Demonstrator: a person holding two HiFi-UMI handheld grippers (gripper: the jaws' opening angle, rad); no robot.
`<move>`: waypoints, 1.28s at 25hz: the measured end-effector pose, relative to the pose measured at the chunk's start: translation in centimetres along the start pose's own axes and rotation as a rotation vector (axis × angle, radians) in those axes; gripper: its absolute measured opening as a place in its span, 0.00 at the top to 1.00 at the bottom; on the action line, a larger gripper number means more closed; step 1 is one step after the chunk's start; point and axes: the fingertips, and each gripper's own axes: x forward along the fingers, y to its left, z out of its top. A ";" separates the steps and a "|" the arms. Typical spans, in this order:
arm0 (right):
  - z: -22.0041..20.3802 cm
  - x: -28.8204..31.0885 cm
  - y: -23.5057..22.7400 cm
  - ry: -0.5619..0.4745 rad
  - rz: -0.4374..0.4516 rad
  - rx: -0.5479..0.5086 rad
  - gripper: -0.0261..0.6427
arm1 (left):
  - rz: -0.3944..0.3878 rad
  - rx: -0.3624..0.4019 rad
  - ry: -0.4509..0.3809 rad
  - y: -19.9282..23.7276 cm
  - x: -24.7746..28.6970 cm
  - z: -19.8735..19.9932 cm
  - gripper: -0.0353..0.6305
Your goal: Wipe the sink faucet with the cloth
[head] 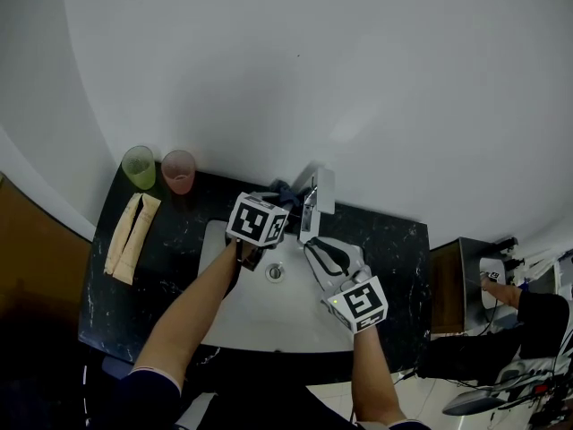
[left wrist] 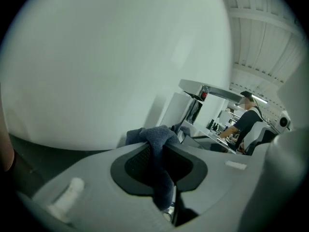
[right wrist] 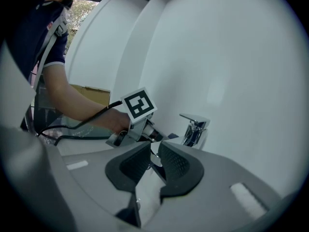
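While both of the person's arms are reaching over the dark counter (head: 170, 267), its far-L corner is carrying a green cup (head: 139, 167) w/ a pink cup (head: 179, 170) just beside it, both upright by the wall. Below them a beige folded piece (head: 132, 236) is lying flat on the counter, apart from the white sink (head: 235, 316).

Moving R, the L gripper (left wrist: 161, 149) is reaching over the sink's back edge w/ its marker cube facing up. Its jaws are clamping a dark blue cloth (left wrist: 155, 133): the fabric is running down btwn the pads and bunching up past the tips. In the head view that bunch is sitting just L of the chrome faucet (head: 315, 202), by its base; whether it's touching the metal I can't tell. The faucet is standing at the middle of the sink's back rim, spout pointing over the basin, w/ the drain (head: 276, 273) in front of it.

R of the faucet, the R gripper (right wrist: 154, 146) is pointing up-L toward the spout. Its jaws are standing a little apart w/ nothing pressed btwn the pads. In the R gripper view the faucet is showing off to the R of them, not btwn them.

At the far R, past the counter's end, part of another person (head: 528, 316) in dark clothes is showing.
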 end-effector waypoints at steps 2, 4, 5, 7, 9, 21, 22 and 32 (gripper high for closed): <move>-0.1 0.1 0.0 -0.012 0.003 0.003 0.86 | -0.001 -0.002 -0.018 0.3 0.3 0.8 0.86; -0.1 0.1 0.1 -0.021 0.004 0.003 0.86 | -0.010 -0.004 -0.032 0.3 0.7 1.5 0.86; 0.0 0.1 0.2 -0.022 0.005 0.006 0.86 | -0.015 -0.010 -0.039 0.3 1.0 1.8 0.86; 0.2 0.1 0.3 -0.020 0.009 0.013 0.86 | -0.024 -0.030 -0.054 0.4 1.3 2.3 0.86; 0.0 0.1 0.2 -0.014 0.011 0.008 0.86 | -0.036 -0.050 -0.074 0.5 1.3 2.8 0.86; -0.1 0.1 0.1 -0.032 -0.004 0.010 0.86 | -0.141 0.053 -0.243 -4.4 -4.1 9.7 0.86; 0.0 0.1 0.1 -0.030 -0.005 0.014 0.87 | -0.148 0.073 -0.253 -5.0 -4.8 10.2 0.86; 2.8 -1.8 1.8 -0.106 -0.044 0.061 0.95 | -0.085 0.270 -0.299 -8.6 -11.3 9.2 0.85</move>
